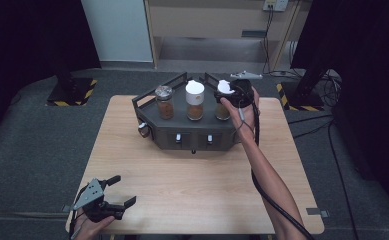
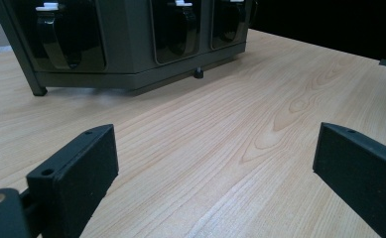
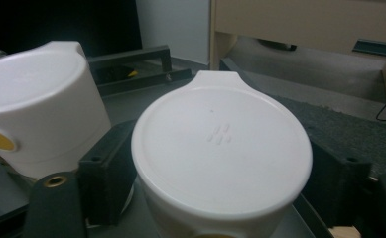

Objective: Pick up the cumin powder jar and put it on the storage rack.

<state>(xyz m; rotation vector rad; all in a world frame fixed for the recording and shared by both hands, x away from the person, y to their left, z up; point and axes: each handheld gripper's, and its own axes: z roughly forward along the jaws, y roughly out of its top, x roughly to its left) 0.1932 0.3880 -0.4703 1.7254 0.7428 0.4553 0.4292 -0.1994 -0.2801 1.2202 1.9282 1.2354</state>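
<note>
Looking down from the high view, the right gripper (image 1: 230, 93) was up at roughly 1 o'clock on the wooden table (image 1: 192, 190), parked over the right-hand jar (image 1: 223, 105) in the dark rack (image 1: 187, 135). That jar was the farthest right of three standing in a row on the rack, with a white-capped middle jar (image 1: 195, 101) at its 9 o'clock and a grey-lidded jar (image 1: 164, 102) further along the same way. In the right gripper view the jaws sat one on each side of the jar's white cap (image 3: 220, 144), at its 9 and 3 o'clock, right up against it, but honestly I couldn't tell whether the pads were really squeezing or just resting next to it. The middle jar's cap (image 3: 39, 104) sat close by at about 10 o'clock from there. Meanwhile the left gripper (image 1: 117, 192) was way off at 7 o'clock near the table's front edge, well apart from the rack, jaws spread wide with nothing but bare wood between them. In the left gripper view you could see the rack's front (image 2: 131, 49) at 11 o'clock, with white-topped levers behind its windows.
</note>
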